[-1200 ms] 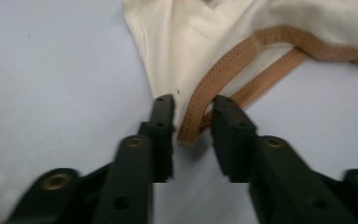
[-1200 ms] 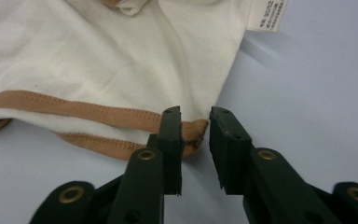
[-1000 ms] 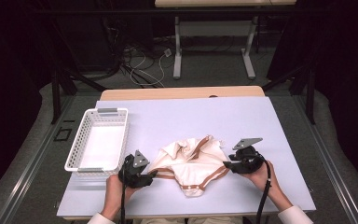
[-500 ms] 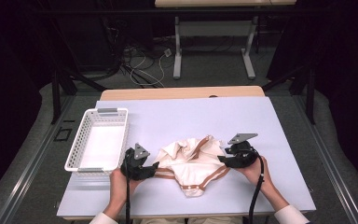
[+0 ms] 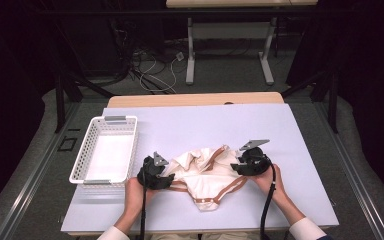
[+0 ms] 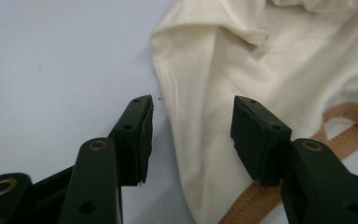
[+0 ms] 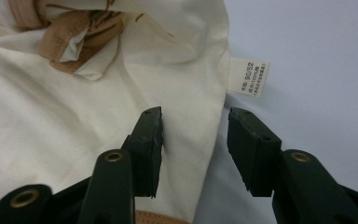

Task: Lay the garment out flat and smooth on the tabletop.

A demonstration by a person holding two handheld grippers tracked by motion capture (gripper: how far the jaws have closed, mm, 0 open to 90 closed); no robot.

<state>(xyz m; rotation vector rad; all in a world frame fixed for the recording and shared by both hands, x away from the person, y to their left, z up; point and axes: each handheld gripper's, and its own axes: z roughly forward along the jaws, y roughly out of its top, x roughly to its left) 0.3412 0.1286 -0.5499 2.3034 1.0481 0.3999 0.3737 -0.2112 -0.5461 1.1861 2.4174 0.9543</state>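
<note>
White basket [image 5: 87, 159] on the counter [image 5: 190, 125], left side, long axis running away from me, nothing in it, grey grips on both short ends. Counter top is pale lavender; a wooden strip [image 5: 195, 99] shows along its far edge. Past that, grey floor with a tangle of cables [image 5: 147, 70] and a second table's white legs [image 5: 190, 52]. Black frame tubes [image 5: 62, 95] stand left and right of the counter. Background is dark.

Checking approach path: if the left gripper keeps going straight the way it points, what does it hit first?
Probably the cream garment: its folded side edge lies between the left gripper's open jaws, just ahead. Depth is unclear, so contact may be immediate.
</note>
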